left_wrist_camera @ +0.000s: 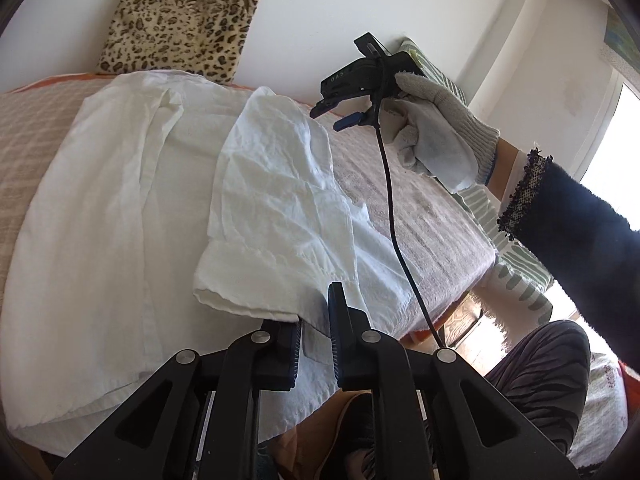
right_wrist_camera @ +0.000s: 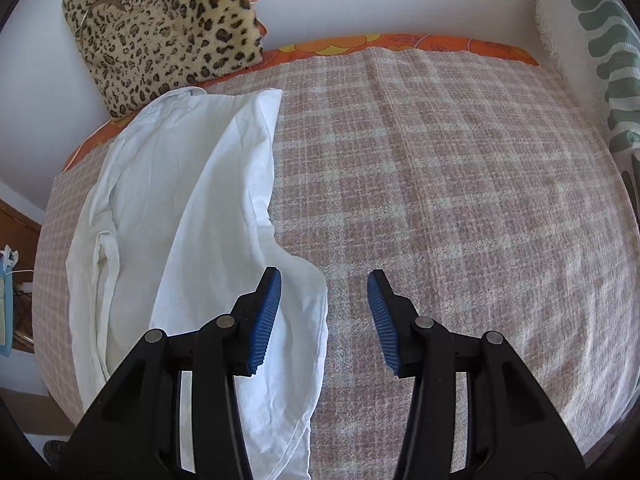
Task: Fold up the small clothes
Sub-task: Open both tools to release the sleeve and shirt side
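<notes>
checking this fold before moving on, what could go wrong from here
The folded-over sleeve lies rumpled on the white shirt, so creases may get pressed in. The left gripper sits close over the sleeve's cuff and could drag it back out. The right gripper's black cable hangs over the fold and may snag.

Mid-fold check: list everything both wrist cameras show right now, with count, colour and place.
white shirt: one, white, spread on the bed's left part, one side folded over.
checked blanket: one, pink and cream, covering the bed.
orange sheet: one, orange, along the wall edge.
leopard cushion: one, tan and black, against the wall.
patterned towel: one, white and green, on the right.
left gripper: black, blue pads, jaws slightly apart over the shirt's edge.
right gripper: black, blue pads, open, empty.
gloved hand: grey-white glove, holding the right gripper.
dark sleeve: one.
</notes>
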### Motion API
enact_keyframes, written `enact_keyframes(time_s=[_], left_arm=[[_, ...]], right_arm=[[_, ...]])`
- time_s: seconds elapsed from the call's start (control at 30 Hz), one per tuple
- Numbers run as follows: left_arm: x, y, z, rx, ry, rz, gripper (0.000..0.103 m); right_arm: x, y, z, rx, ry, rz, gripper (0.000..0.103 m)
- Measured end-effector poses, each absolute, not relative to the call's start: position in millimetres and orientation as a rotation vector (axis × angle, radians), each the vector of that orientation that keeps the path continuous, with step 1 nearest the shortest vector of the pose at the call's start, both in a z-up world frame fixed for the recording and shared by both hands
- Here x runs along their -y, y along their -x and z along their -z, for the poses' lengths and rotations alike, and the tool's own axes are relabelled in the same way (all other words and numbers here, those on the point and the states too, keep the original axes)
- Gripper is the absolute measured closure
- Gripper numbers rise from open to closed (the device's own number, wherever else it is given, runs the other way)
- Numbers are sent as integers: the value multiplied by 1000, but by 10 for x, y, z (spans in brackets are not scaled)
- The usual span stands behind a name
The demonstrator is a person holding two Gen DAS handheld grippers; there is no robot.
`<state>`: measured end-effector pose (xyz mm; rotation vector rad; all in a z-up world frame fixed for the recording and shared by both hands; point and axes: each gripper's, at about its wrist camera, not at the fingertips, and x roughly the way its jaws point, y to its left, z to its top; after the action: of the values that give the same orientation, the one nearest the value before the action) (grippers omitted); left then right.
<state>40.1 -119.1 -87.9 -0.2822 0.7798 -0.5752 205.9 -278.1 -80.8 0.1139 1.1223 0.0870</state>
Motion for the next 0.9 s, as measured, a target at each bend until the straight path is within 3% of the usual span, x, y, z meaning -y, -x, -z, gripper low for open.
enact_keyframes(time_s=[0.1,0.2,0.53,0.83,0.87,0.9], left_arm=[[1175,-407,893,-789,282,571,92],[1177,-416,909,-797,290,562,92],[1408,-435,957,-833,321,634,92],[1507,-206,787,-818,196,717,92],[1439,-198,737,-796,178,699,90],[1371,-194,696,-779,160,674,78]], right_arm=[[2884,-2064,913,-1135,-257,-176,57],[2823,-2100,934,-1137,-311,-246,97],[2782,-2428,745,-1055,-191,-169,98],[2810,-2488,925,-1104,-139,-138,96],[2841,-2438,895,-1093,-136,-133,94],[2873,-2374,868,-1085,-134,-124,90]])
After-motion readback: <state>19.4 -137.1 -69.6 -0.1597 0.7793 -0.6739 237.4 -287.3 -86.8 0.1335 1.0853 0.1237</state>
